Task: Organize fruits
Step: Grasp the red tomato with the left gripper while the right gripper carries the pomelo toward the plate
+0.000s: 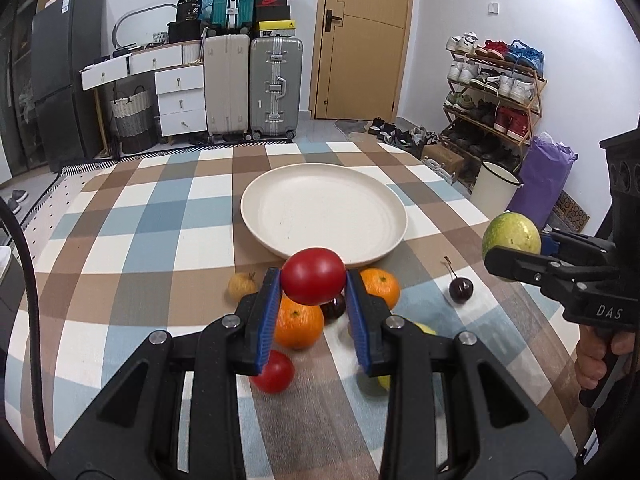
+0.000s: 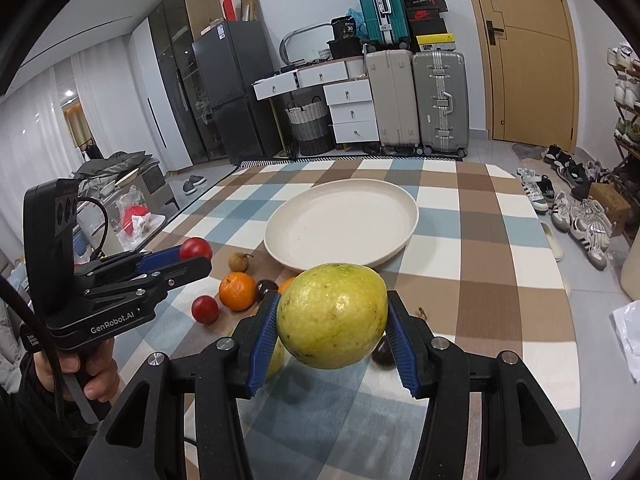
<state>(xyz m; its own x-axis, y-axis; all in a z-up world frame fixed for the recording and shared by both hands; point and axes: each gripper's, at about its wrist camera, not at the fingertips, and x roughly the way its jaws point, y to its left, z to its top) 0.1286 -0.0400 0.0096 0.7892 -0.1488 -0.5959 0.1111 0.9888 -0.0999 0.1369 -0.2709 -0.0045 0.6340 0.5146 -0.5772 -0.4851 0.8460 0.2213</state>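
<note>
My left gripper (image 1: 313, 280) is shut on a red tomato (image 1: 313, 276), held above the checked tablecloth just short of the cream plate (image 1: 280, 196). The same tomato (image 2: 195, 249) and left gripper (image 2: 192, 258) show at the left of the right wrist view. My right gripper (image 2: 332, 320) is shut on a large yellow-green guava (image 2: 333, 316), also lifted off the table; that guava (image 1: 511, 236) appears at the right in the left wrist view. The plate (image 2: 304, 220) holds nothing. On the cloth lie two oranges (image 1: 299, 326) (image 1: 382, 286), a second red tomato (image 1: 275, 372), dark cherries (image 1: 461, 290) and a small brown fruit (image 1: 241, 285).
A yellow fruit (image 1: 424, 330) lies partly hidden behind my left fingers. The table's right edge drops to a floor with shoes (image 2: 580, 216) and a white bin (image 1: 496, 192). Suitcases (image 1: 276, 88), drawers and a door stand behind the table.
</note>
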